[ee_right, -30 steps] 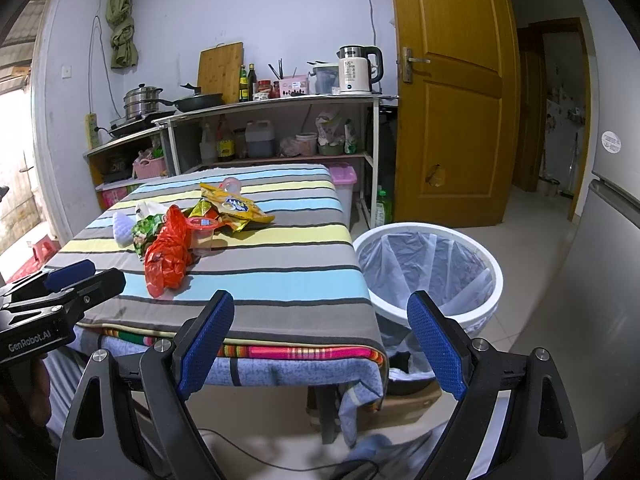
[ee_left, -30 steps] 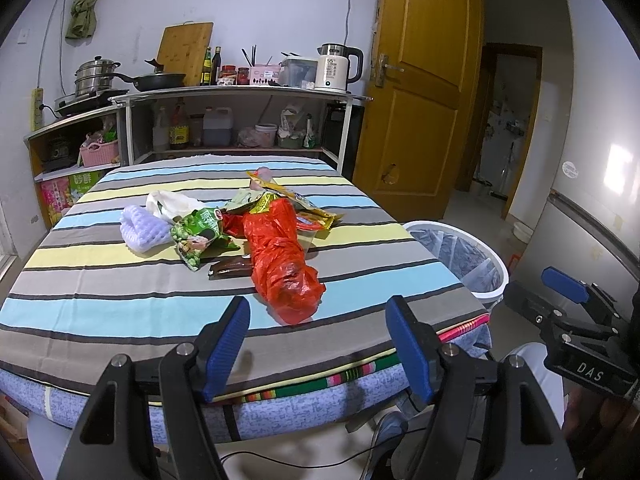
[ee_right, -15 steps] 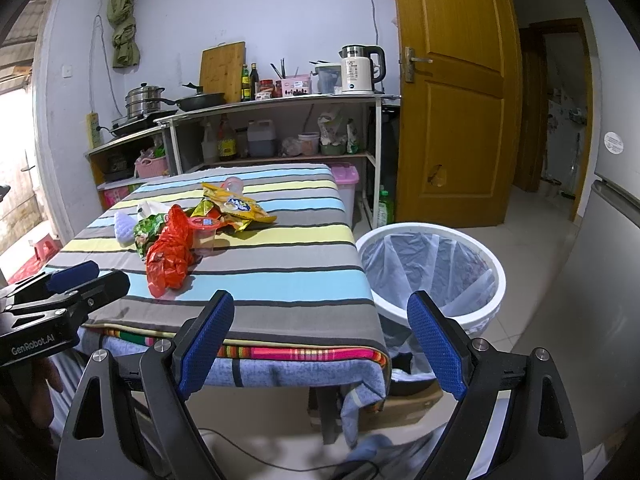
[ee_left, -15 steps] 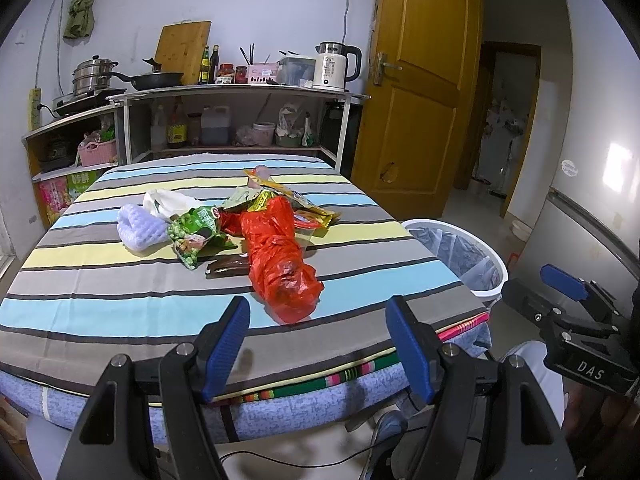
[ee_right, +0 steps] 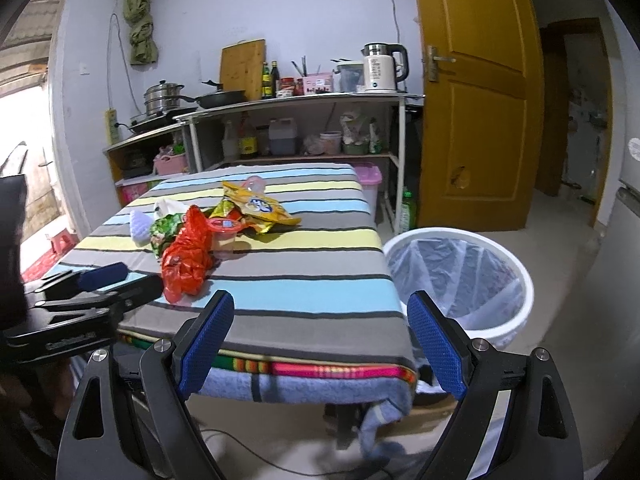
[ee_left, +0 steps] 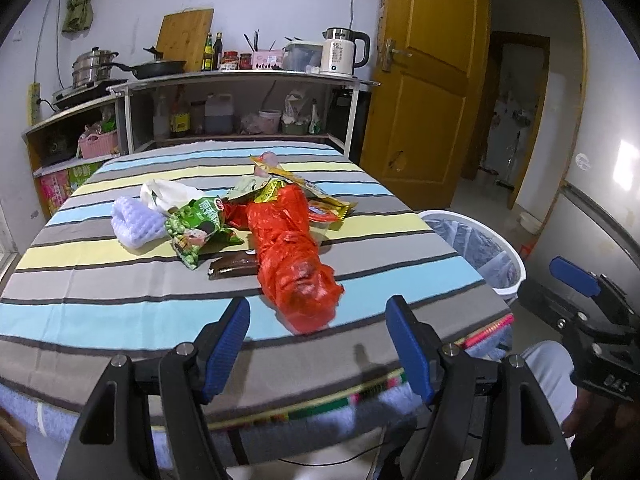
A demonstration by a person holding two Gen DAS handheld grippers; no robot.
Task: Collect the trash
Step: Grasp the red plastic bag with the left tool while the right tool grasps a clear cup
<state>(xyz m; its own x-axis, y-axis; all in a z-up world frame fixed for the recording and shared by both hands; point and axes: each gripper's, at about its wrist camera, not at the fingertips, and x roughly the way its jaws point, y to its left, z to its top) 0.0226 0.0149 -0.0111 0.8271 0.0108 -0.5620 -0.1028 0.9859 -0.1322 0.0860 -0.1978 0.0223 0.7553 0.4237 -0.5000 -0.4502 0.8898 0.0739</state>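
Both grippers have edged a little closer to the desk over the last second, while the litter lies where it was. That litter is a heap near the middle of the striped desk (ee_left: 120, 300): a crumpled red plastic bag (ee_left: 296, 256) nearest the front edge, a green snack packet (ee_left: 196, 232) and a brown wrapper (ee_left: 234, 267) just to its left, yellow wrappers (ee_right: 256, 208) behind it, and a pale purple sponge (ee_left: 134, 226) with a white bag (ee_left: 168, 194) at the far left.

The left gripper (ee_left: 318, 348) hovers off the front edge with its blue fingers (ee_left: 226, 344) spread wide and empty; the red bag sits ahead of the gap between them, apart from both pads. The right gripper (ee_right: 320, 344) is likewise wide open and holds nothing, with the heap well ahead and to its left.

A white bin (ee_right: 460, 276) lined with a clear bag stands on the floor beside the desk's right corner.
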